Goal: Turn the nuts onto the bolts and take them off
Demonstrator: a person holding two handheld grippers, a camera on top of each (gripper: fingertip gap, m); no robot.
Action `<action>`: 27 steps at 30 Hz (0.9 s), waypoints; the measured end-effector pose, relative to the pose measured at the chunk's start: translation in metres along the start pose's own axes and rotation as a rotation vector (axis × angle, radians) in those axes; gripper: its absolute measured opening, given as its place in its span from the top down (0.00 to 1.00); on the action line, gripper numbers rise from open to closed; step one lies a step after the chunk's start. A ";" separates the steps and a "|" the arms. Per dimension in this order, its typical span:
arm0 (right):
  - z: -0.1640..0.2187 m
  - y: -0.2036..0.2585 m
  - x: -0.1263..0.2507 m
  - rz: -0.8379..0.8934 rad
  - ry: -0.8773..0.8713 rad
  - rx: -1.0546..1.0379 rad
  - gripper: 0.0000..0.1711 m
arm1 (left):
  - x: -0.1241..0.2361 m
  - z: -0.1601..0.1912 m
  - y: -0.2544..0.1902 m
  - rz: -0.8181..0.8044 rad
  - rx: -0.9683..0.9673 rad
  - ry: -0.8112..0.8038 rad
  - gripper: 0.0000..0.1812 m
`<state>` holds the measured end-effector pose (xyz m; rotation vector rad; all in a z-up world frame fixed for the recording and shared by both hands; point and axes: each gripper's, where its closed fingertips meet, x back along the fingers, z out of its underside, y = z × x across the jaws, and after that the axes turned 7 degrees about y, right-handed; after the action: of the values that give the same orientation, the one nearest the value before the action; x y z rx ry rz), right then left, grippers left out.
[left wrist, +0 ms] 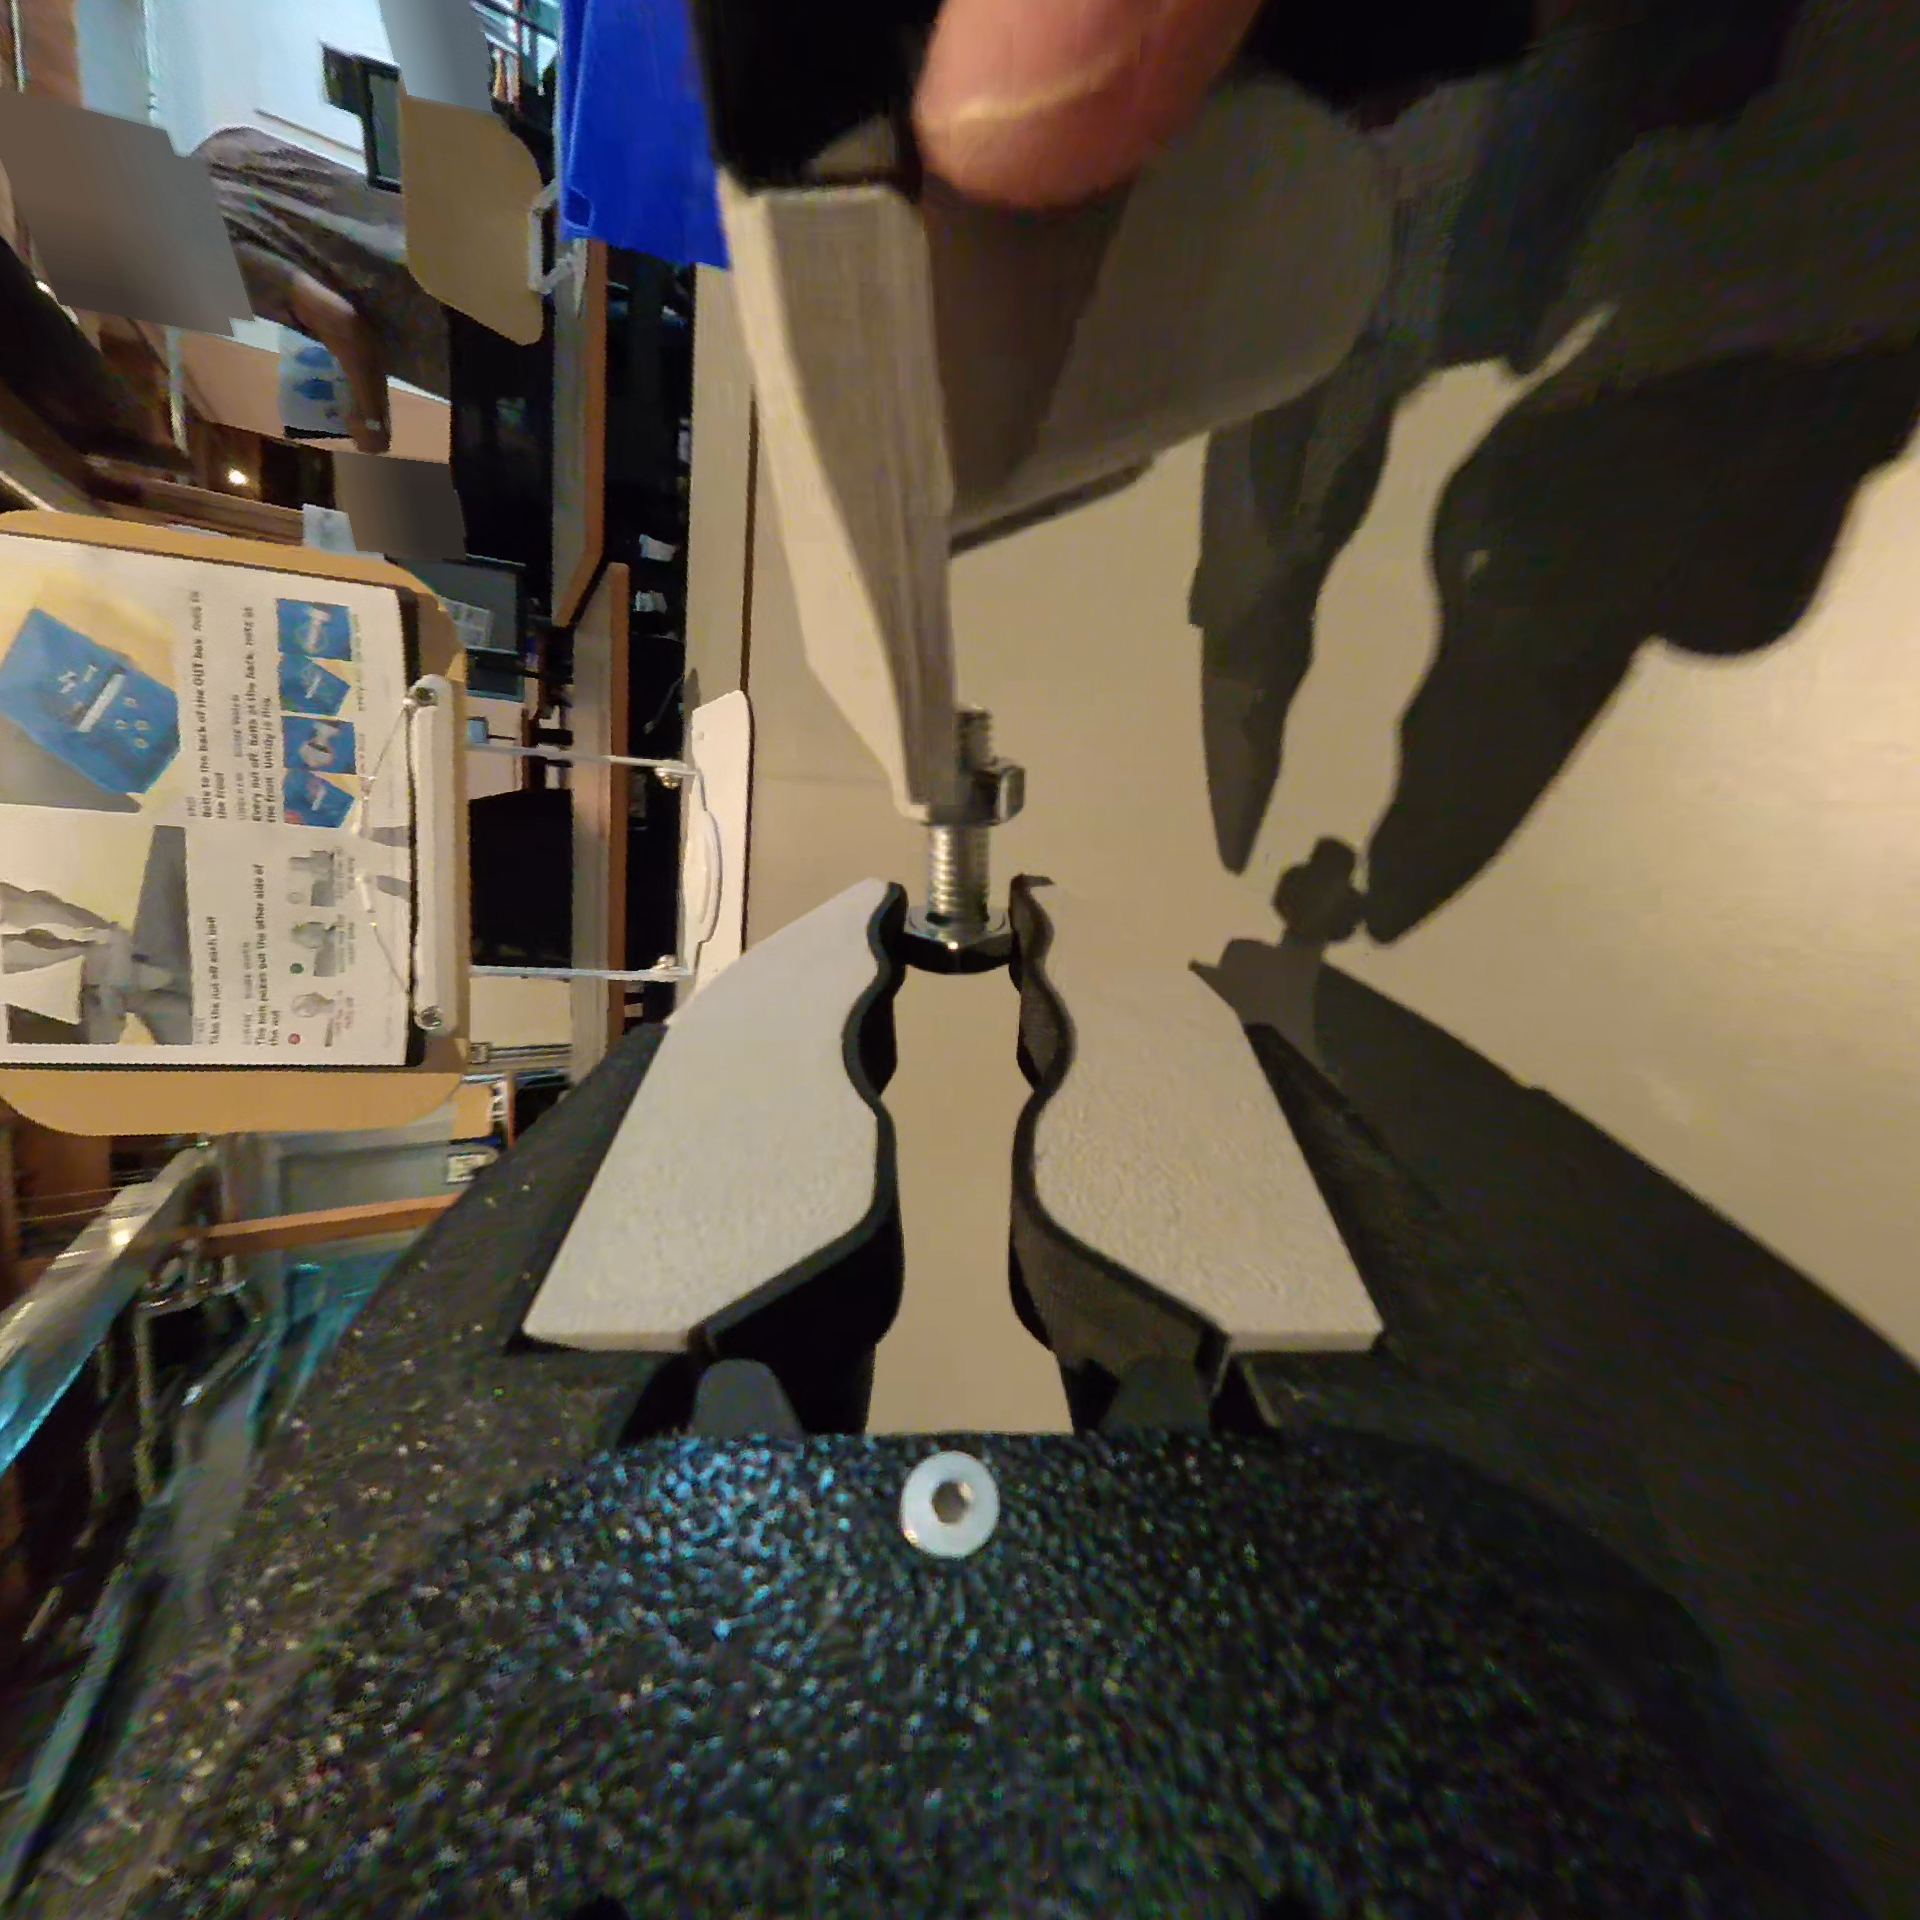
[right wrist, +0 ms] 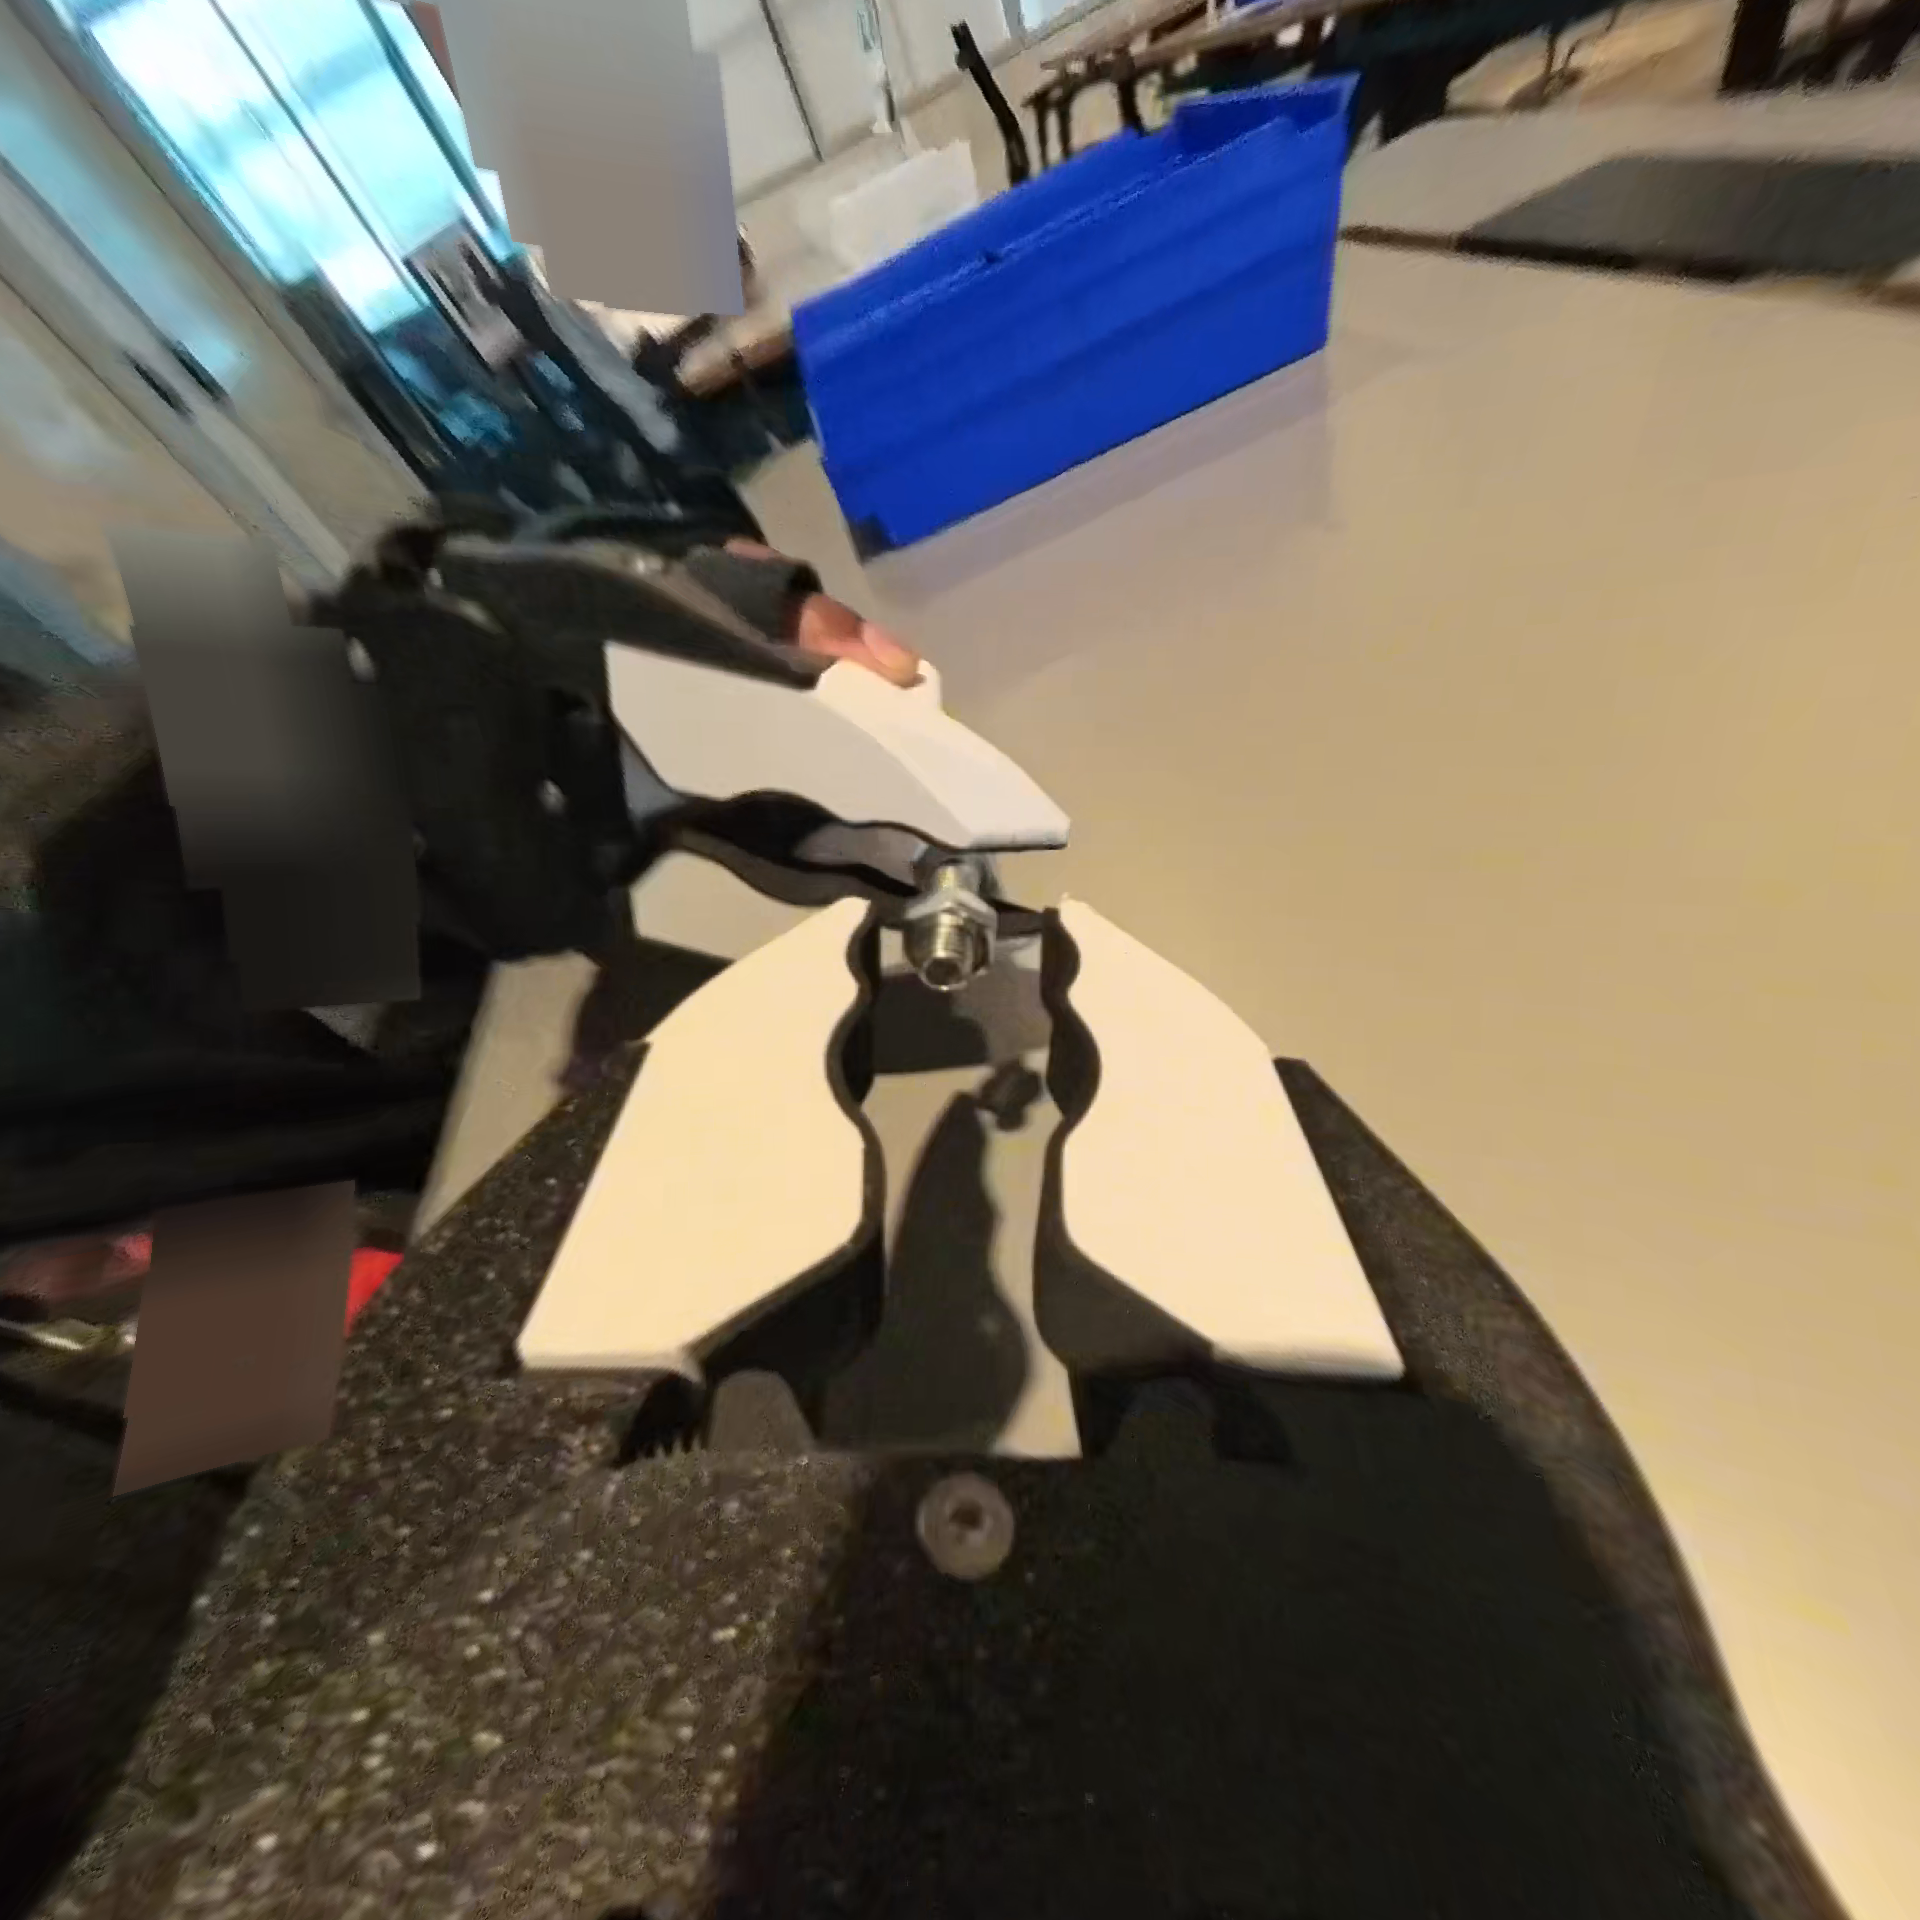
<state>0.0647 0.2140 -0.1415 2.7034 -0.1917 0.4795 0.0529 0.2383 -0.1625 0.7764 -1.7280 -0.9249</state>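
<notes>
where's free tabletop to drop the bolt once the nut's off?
Free: the broad bare table right of the right tongs, running up to the blue bin. Crowded: the middle, where the left tongs hold the bolt head and the right tongs grip the nut; a stand with a printed sheet edges the left.

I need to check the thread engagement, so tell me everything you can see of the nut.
The nut is a silver metal hex, partway along the threaded bolt with thread bare on both sides. The right gripper pinches it between its fingers, while the left gripper clamps the bolt's head, off the table.
</notes>
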 end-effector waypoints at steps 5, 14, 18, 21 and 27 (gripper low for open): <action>0.005 -0.006 0.005 0.245 0.114 0.439 0.81 | 0.000 0.001 -0.001 0.033 0.033 -0.014 0.90; 0.015 -0.002 -0.006 0.302 0.184 0.578 0.84 | -0.001 -0.002 -0.007 0.051 0.009 -0.023 0.90; 0.015 -0.002 -0.009 0.305 0.174 0.523 0.89 | -0.001 -0.002 -0.007 0.039 -0.014 -0.012 0.90; 0.015 -0.001 -0.010 0.244 0.155 0.365 0.89 | -0.001 -0.001 -0.006 0.013 -0.038 0.003 0.90; 0.009 0.002 -0.008 -0.029 0.017 -0.108 0.89 | 0.000 -0.001 -0.002 0.002 -0.018 0.002 0.90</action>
<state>0.0592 0.2088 -0.1510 2.5920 -0.1678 0.4701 0.0537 0.2370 -0.1644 0.7634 -1.7162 -0.9372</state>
